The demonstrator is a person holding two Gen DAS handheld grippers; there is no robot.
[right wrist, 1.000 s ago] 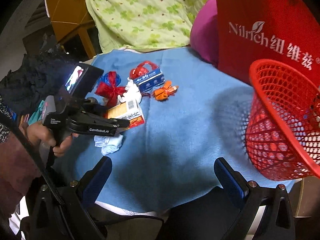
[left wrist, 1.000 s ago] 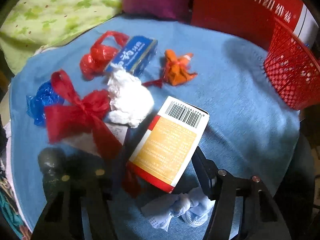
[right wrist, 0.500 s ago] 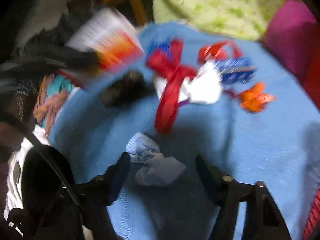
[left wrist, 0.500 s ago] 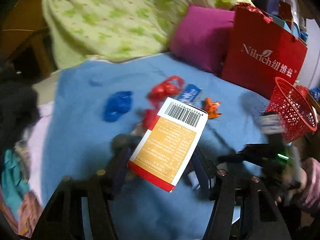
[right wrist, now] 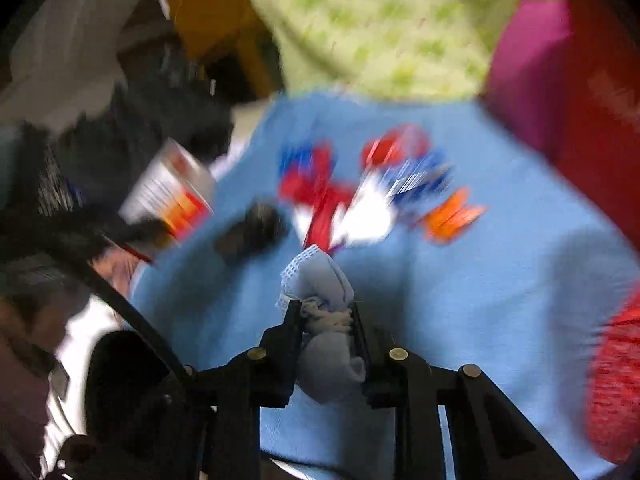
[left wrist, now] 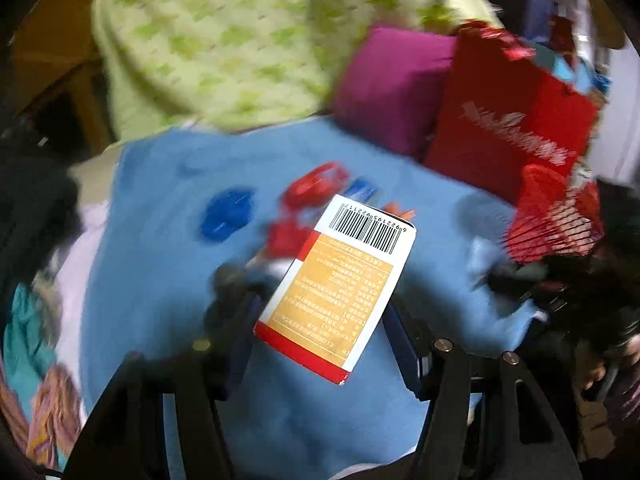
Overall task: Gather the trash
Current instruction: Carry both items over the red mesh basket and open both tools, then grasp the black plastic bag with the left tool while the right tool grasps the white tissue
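My left gripper (left wrist: 320,320) is shut on a white, orange and red carton (left wrist: 340,284) with a barcode, held above the blue cloth (left wrist: 160,264). In the right wrist view the same carton (right wrist: 172,196) hangs blurred at the left. My right gripper (right wrist: 326,312) is shut on a pale blue knotted wad (right wrist: 324,300), which sticks out past the fingertips. Further back on the cloth lie red bags (right wrist: 320,196), a white wad (right wrist: 368,216), a blue-and-white box (right wrist: 420,176) and an orange scrap (right wrist: 452,216). A red mesh basket (left wrist: 556,220) stands at the right.
A red paper bag (left wrist: 512,120), a magenta cushion (left wrist: 392,84) and a green-patterned quilt (left wrist: 240,40) stand behind the cloth. A blue bag (left wrist: 228,214) lies left of the pile. A dark lump (right wrist: 252,232) sits near the carton. A person's clothing (right wrist: 72,360) fills the lower left.
My left gripper lifted the carton up off the cloth, away from the pile. My right gripper swung left to the pale blue wad, closed on it and now holds it.
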